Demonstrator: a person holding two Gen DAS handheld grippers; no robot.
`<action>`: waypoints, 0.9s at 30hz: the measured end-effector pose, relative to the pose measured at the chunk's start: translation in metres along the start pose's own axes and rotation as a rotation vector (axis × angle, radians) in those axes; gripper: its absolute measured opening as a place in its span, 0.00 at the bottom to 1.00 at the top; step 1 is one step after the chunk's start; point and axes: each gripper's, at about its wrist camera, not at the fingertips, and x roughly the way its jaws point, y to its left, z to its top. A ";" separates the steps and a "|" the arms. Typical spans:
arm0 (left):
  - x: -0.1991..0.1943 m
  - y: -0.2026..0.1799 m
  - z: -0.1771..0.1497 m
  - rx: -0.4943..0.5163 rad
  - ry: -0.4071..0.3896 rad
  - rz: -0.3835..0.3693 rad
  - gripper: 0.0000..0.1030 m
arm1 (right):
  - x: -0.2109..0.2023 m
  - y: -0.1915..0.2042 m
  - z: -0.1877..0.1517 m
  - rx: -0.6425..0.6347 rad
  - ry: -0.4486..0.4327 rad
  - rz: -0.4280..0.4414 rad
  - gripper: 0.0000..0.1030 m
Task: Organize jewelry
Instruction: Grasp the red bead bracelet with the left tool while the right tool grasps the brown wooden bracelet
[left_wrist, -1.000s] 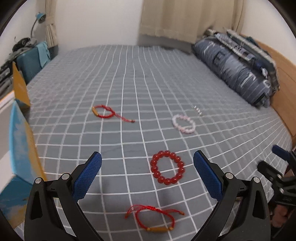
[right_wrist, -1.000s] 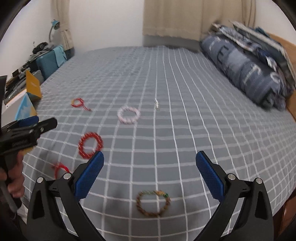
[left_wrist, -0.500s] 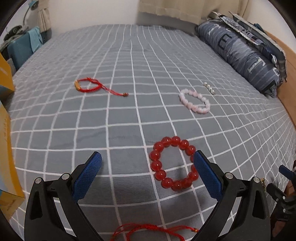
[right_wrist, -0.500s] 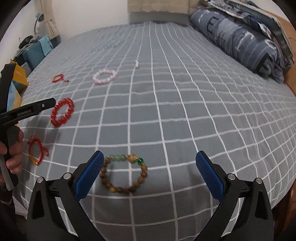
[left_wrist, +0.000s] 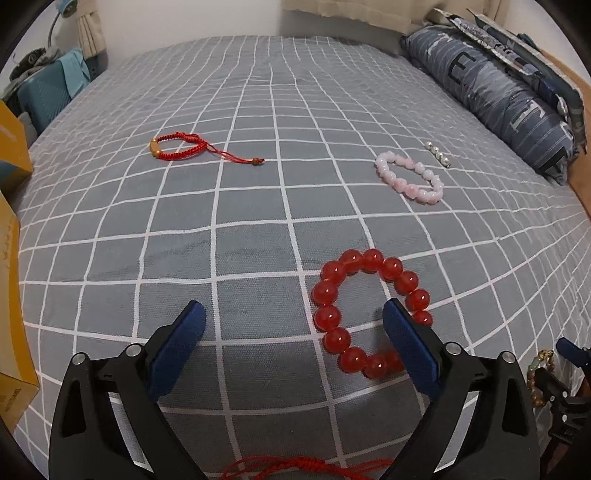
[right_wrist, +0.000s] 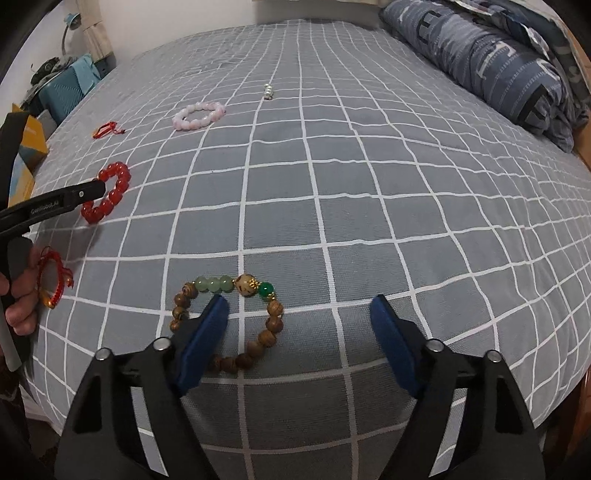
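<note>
Red bead bracelet: flat on the grey checked bedspread, its right side under the left gripper's right finger.
Left gripper: jaws spread wide, gripping nothing — low over the bedspread.
Wooden bead bracelet: flat near the bed's front edge; its green beads lie on the far side.
Right gripper: wide apart, empty — left finger inside the wooden loop.
Pink bead bracelet: farther back, a short silver bead strand just beyond.
Red cord bracelet: far left, tail trailing right.
</note>
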 end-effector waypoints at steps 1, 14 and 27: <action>0.000 0.000 -0.001 0.000 0.004 0.007 0.86 | 0.000 0.001 0.000 -0.005 -0.003 0.002 0.64; -0.006 0.005 -0.004 -0.018 0.013 0.049 0.42 | -0.001 0.003 0.003 -0.037 -0.010 0.005 0.29; -0.013 0.008 0.002 -0.081 0.034 -0.006 0.12 | -0.007 -0.004 0.005 -0.010 -0.010 0.022 0.07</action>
